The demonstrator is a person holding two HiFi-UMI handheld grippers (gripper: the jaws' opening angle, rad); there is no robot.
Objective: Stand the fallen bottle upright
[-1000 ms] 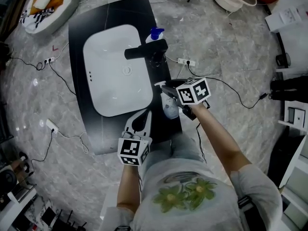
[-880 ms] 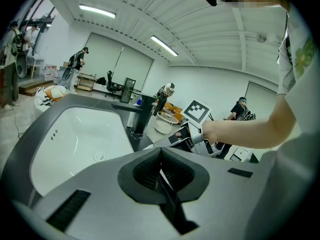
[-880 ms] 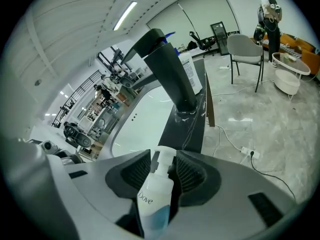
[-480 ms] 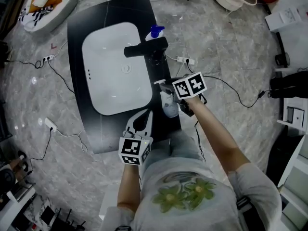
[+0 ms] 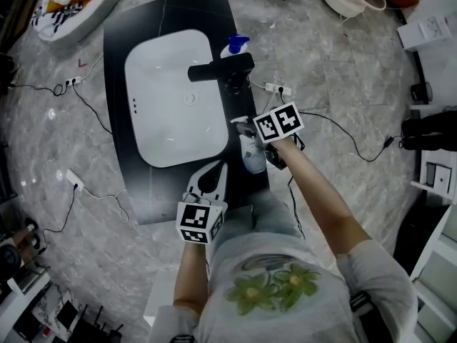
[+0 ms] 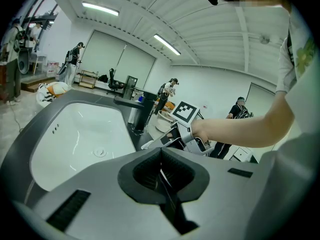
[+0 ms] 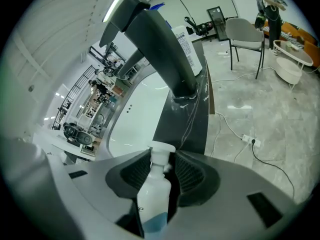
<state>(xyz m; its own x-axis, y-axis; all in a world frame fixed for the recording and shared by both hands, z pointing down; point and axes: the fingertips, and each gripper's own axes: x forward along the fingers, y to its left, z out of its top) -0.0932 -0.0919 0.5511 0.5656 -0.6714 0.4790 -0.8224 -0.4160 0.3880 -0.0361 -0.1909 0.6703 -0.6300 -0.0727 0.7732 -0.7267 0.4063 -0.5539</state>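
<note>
Bottle (image 5: 251, 154) clamped by right hand-held gripper (image 7: 162, 168) beside sink (image 5: 171, 98); left hand-held gripper (image 6: 160, 173) (jaws together, empty) over surface (image 5: 143, 199) edge

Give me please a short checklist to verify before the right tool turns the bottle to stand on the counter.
1. Right tool shut on the bottle: ok.
2. Bottle upright: not ok; it lies along the counter, cap toward the faucet.
3. Bare counter between bottle and faucet to stand it on: ok.
4. Left tool shut, empty, apart from the bottle: ok.
5. Bottle's base resting on the counter: cannot tell.
</note>
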